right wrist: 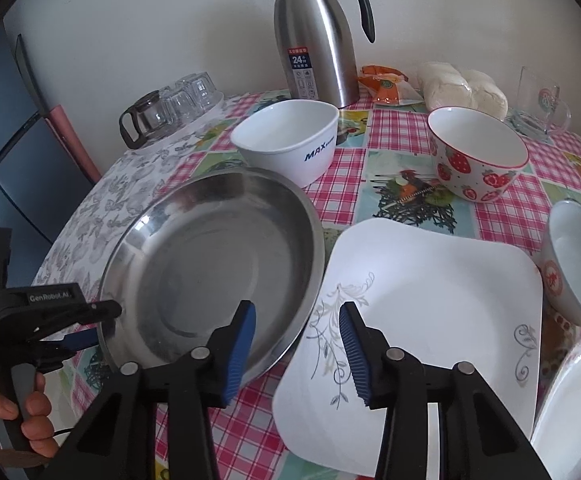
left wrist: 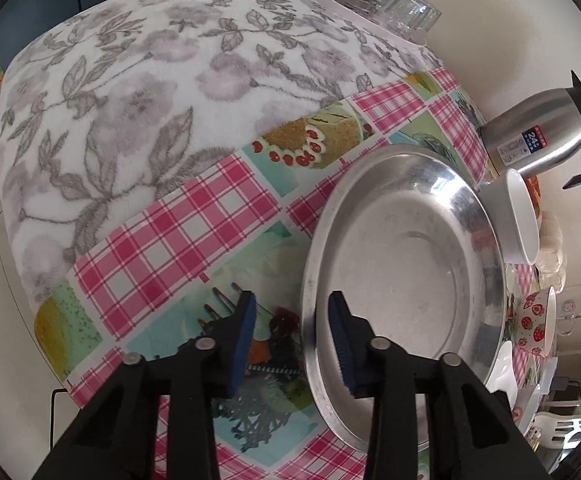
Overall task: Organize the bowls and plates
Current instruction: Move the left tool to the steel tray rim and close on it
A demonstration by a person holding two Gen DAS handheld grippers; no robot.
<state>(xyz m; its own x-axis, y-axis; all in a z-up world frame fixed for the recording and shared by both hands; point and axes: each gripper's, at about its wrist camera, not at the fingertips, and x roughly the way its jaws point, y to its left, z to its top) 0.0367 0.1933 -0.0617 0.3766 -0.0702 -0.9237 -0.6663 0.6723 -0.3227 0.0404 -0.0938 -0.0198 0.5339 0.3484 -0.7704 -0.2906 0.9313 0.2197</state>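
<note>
While every dish on the desk (right wrist: 486, 220) sits empty, the steel plate (right wrist: 210, 256) lies left of the square white plate (right wrist: 430, 304), w/ a white bowl (right wrist: 286, 140) & strawberry bowl (right wrist: 476, 156) behind, thermos (right wrist: 314, 36) at the wall. Left gripper (left wrist: 292, 336) straddles the steel plate's near-left rim, fingers part open, not pinching yet. Right gripper (right wrist: 296, 350) hangs over the gap between both plates, half open, nothing held. Only the right view shows the hand (right wrist: 14, 420) on the left tool.
</note>
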